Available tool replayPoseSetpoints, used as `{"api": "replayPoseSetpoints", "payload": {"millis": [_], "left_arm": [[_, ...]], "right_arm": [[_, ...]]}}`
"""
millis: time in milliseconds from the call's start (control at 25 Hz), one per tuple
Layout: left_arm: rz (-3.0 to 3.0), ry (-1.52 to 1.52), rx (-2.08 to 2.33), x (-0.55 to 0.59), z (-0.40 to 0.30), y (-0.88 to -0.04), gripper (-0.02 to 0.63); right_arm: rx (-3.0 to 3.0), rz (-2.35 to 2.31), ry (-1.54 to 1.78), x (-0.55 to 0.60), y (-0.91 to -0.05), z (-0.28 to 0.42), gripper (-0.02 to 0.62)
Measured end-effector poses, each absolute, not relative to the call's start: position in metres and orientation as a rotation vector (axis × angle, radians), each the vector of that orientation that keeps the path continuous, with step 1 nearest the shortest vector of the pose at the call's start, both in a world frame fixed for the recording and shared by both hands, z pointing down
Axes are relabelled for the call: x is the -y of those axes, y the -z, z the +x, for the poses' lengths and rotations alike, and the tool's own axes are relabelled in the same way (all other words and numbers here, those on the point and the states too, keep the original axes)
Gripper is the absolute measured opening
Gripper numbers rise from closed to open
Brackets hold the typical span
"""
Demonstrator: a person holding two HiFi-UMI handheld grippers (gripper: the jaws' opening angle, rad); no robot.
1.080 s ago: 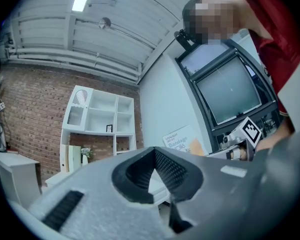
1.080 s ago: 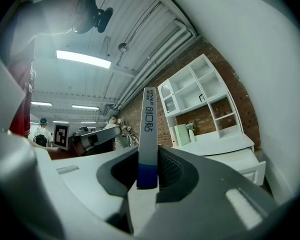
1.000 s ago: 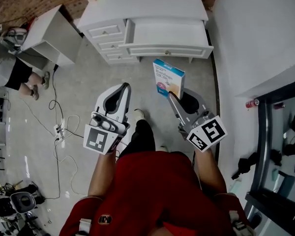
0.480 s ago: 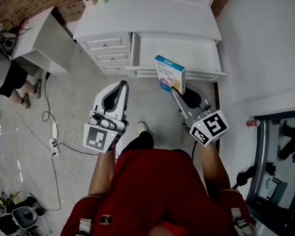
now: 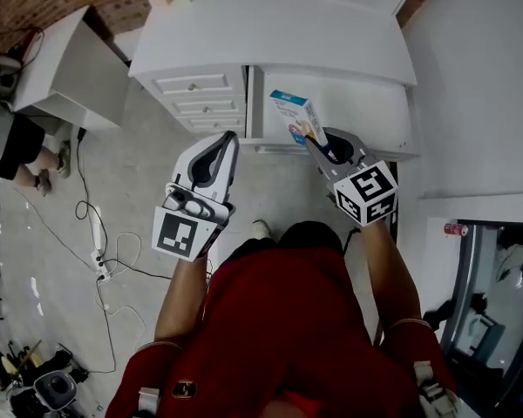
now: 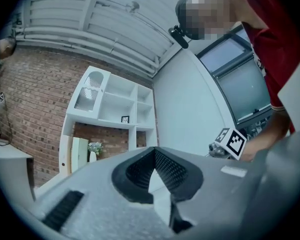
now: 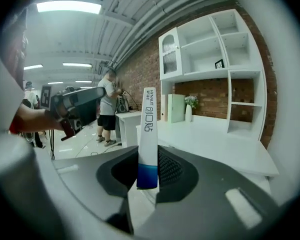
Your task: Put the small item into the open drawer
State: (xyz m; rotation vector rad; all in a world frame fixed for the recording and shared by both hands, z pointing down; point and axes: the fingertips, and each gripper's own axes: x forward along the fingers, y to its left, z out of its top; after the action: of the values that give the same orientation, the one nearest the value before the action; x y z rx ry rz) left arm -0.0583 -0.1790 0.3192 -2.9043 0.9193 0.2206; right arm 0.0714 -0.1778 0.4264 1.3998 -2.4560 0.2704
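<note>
The box (image 5: pixel 295 116) is pinched in the right gripper (image 5: pixel 316 139), seemingly just over the drawer (image 5: pixel 370 116) front. Released early, it could be dropped outside.

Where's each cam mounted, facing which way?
Head view: on the person's head, steeply down at the open drawer; shows red torso, left tongs, right tongs.
Left gripper view: along shut, empty left tongs toward the shelf unit; red sleeve shows.
Right gripper view: along right tongs gripping the box, toward that shelf unit; left hand shows.
Shared: the shelf unit.
</note>
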Motion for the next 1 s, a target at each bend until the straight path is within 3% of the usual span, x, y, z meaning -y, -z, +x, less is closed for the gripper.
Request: {"api": "replayPoseSetpoints", "payload": {"millis": [520, 1000], "left_arm": [[-2.865, -0.148, -1.191, 0.264, -0.053, -0.336, -0.002], [-2.804, -0.077, -1.371, 0.294, -0.063, -0.36, -0.002]], "right_arm": [[2.166, 0.965, -0.37, 0.276, -0.546, 0.093, 0.08], [1.921, 0.61, -0.384, 0.293, -0.66, 0.089, 0.081]]}}
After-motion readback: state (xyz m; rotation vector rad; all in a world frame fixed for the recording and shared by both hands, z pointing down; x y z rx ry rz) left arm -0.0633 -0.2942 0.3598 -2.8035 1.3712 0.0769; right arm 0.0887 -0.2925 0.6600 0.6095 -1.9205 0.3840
